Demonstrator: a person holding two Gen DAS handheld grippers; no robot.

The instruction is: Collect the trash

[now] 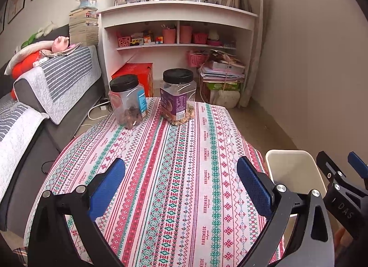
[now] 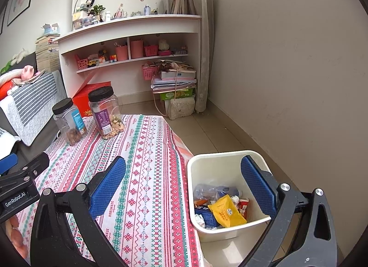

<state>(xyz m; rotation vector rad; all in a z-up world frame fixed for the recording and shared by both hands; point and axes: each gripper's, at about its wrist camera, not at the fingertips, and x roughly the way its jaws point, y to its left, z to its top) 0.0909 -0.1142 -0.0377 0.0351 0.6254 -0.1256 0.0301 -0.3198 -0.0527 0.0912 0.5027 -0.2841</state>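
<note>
A cream waste bin (image 2: pixel 230 232) stands on the floor at the table's right edge; it also shows in the left wrist view (image 1: pixel 296 170). It holds a yellow packet (image 2: pixel 226 213), a crushed clear bottle (image 2: pixel 211 191), a dark blue box (image 2: pixel 205 215), a red wrapper (image 2: pixel 243 207) and crumpled paper. My left gripper (image 1: pixel 180 185) is open and empty above the patterned tablecloth (image 1: pixel 172 175). My right gripper (image 2: pixel 182 185) is open and empty, its right finger over the bin, its left finger over the cloth (image 2: pixel 142 175).
Two black-lidded clear jars of nuts stand at the table's far end (image 1: pixel 127 100) (image 1: pixel 178 95). A grey sofa with striped covers (image 1: pixel 46 96) runs along the left. White shelves (image 1: pixel 177 27) and stacked papers (image 1: pixel 223 71) stand behind. A bare wall (image 2: pixel 287 71) is at right.
</note>
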